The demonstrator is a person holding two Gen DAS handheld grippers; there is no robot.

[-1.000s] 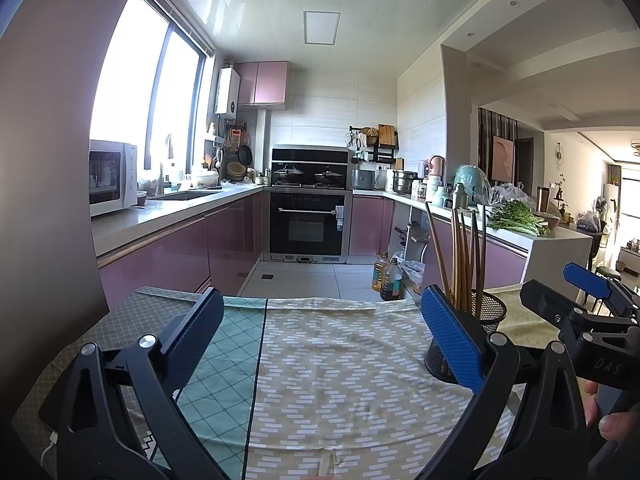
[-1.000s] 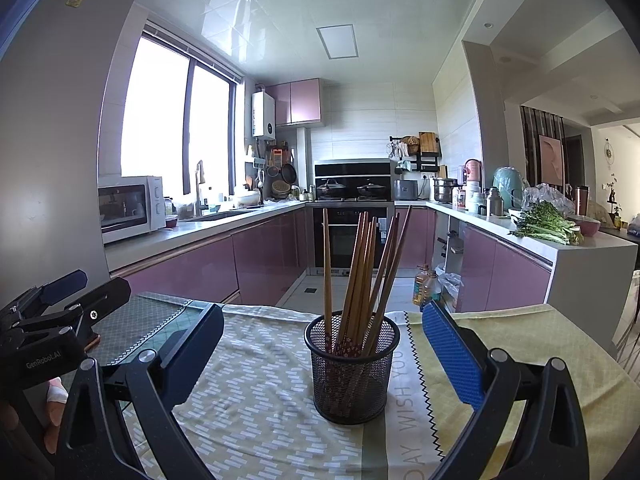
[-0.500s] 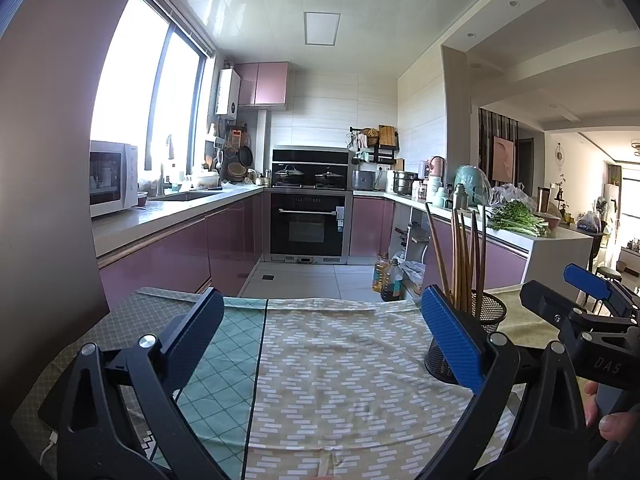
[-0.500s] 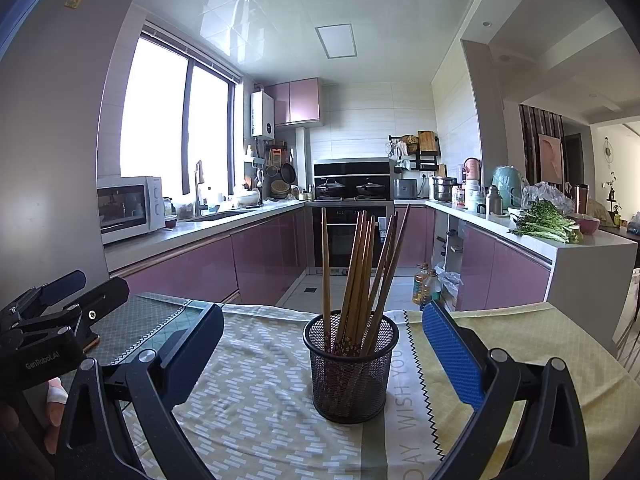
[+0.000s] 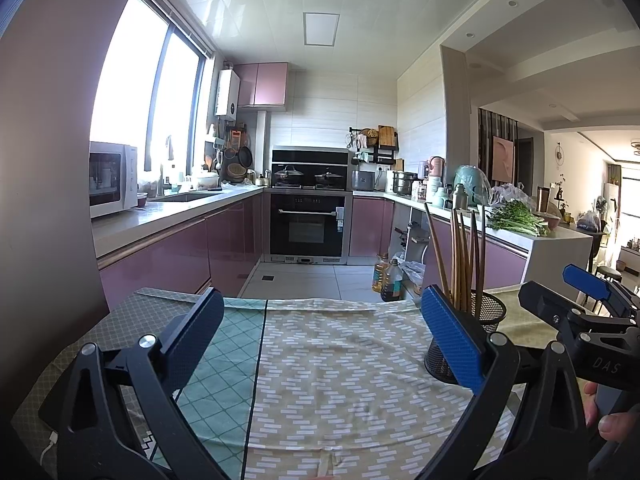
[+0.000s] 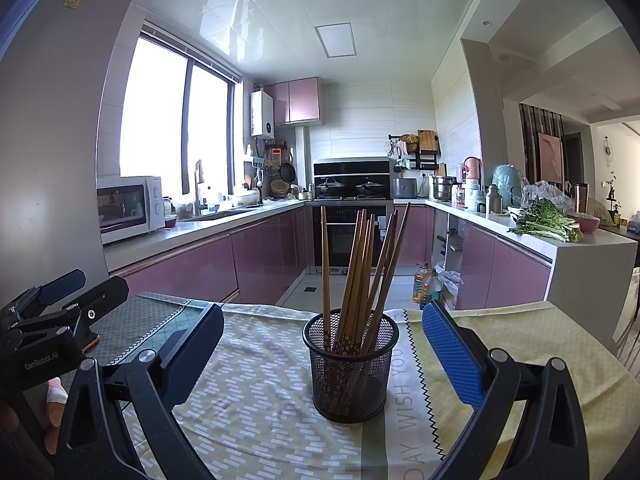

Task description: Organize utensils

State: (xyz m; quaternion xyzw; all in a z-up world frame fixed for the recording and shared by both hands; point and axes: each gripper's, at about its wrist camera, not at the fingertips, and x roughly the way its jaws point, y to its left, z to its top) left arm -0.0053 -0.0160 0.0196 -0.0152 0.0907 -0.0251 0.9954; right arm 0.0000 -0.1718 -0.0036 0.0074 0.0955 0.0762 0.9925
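Right gripper [image 6: 320,344] wide, nothing held, jaws level with the mesh cup [image 6: 350,368] on either side; left gripper [image 5: 320,332] equally wide over bare cloth. All chopsticks [image 6: 360,264] stand in the cup, leaning. Judgement: task near start or finish, unclear. To lift one, approach from above and pinch high on a single stick. Patchwork tablecloth [image 5: 340,364]; kitchen with oven [image 5: 307,224] behind.

"GenRobot.AI" on left hand-held gripper [image 6: 60,304]
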